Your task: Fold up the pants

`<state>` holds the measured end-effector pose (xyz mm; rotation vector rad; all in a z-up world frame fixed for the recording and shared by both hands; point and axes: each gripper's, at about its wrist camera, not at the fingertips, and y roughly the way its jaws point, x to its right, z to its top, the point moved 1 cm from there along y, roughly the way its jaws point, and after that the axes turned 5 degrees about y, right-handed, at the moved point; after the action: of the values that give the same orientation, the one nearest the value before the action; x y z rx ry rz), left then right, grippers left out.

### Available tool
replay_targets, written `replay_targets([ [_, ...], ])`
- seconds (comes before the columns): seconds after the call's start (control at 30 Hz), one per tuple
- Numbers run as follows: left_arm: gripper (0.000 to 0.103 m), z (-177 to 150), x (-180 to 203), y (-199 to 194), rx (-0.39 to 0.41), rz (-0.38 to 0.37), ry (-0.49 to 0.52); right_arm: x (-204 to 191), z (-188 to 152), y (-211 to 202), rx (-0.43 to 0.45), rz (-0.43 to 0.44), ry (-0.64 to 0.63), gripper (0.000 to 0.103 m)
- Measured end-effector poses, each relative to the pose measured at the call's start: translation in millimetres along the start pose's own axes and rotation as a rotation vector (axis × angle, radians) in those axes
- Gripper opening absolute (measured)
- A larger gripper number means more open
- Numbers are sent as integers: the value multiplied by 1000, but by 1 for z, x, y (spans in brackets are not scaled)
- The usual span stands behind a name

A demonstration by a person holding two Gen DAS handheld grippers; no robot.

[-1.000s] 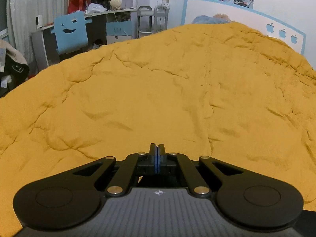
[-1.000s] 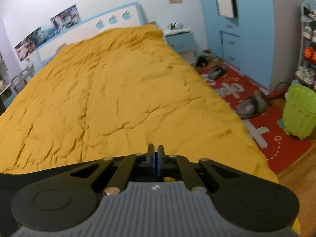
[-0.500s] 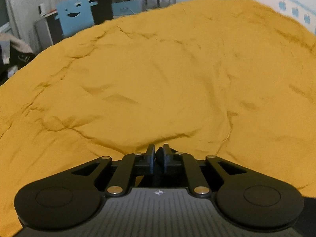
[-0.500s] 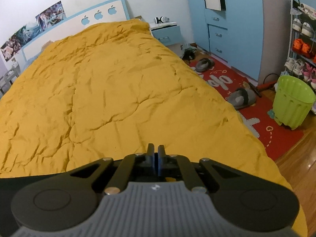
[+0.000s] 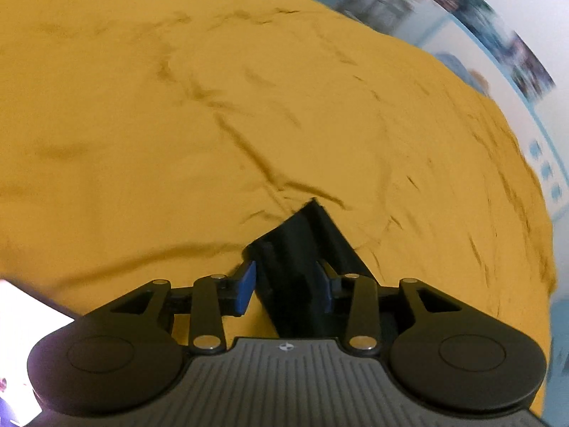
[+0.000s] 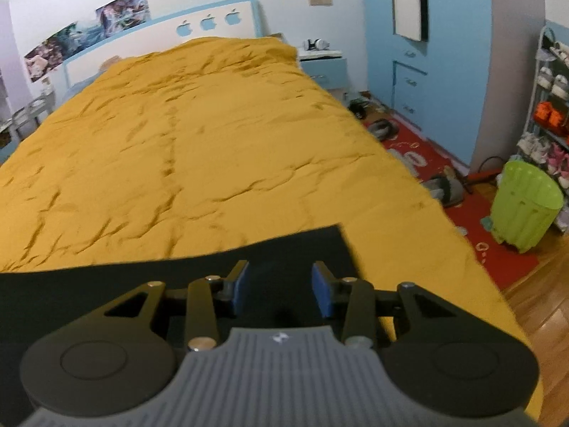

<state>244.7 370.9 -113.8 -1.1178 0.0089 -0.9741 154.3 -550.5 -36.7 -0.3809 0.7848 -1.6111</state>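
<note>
1. We judge the step in hand to be taking hold of the black pants [image 6: 170, 267] at their near edge, on the yellow bedspread [image 6: 213, 142] close to the foot of the bed. To do it well, each hand-held gripper should close on a full thickness of cloth near a corner, so the edge lifts straight and does not sag between the two holds.
2. The left hand-held gripper [image 5: 286, 286] has its jaws spread wide; a raised ridge of the pants [image 5: 306, 249] stands between the blue pads [image 5: 247, 286], but nothing is pinched yet. We would push a little deeper before closing.
3. The right hand-held gripper [image 6: 281, 288] is also wide apart, poised over the flat black cloth near its right corner, gripping nothing.
4. The left one is tipped steeply down toward the bedspread [image 5: 177, 124]; its view is blurred. The right one is held flatter, looking along the bed toward the headboard [image 6: 160, 42].
5. Whether either lower finger touches the cloth, we cannot tell.
</note>
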Motion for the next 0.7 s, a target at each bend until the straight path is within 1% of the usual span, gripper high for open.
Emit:
replay_targets([
  [0.03,44,-1,-3,5,6,-10,-41,-3,-3,-3,-1,8,4,36],
  [0.07,29,-3,-5,9,10,-15,-64,-5,-6,-5,-6,15,4,36],
  [0.1,11,-2,-7,10,14,-1,-64,-8,-9,-7,-13,23,1,36],
  [0.13,4,-2,-6,8,27,26,-56,-11,-12,-9,-17,28,-4,36],
  [0.2,4,-1,-8,-3,68,-5,-38,-16,-15,-13,-28,37,-18,36],
  [0.23,4,0,-11,-8,80,-9,-25,-17,-17,-15,-31,40,-27,36],
  [0.3,4,2,-18,-4,57,4,-4,-19,-20,-17,-47,48,-34,36],
  [0.37,4,2,-22,6,37,11,-5,-23,-24,-15,-74,67,-30,35],
  [0.47,4,-3,-21,16,41,15,5,-34,-29,-11,-99,81,-35,35],
  [0.5,4,-3,-23,19,36,12,-14,-39,-30,-11,-108,87,-32,35],
  [0.57,5,-10,-28,14,34,6,-31,-52,-33,-14,-126,128,-35,35],
  [0.7,6,-17,-26,7,43,17,-4,-79,-38,-23,-169,178,-71,35],
])
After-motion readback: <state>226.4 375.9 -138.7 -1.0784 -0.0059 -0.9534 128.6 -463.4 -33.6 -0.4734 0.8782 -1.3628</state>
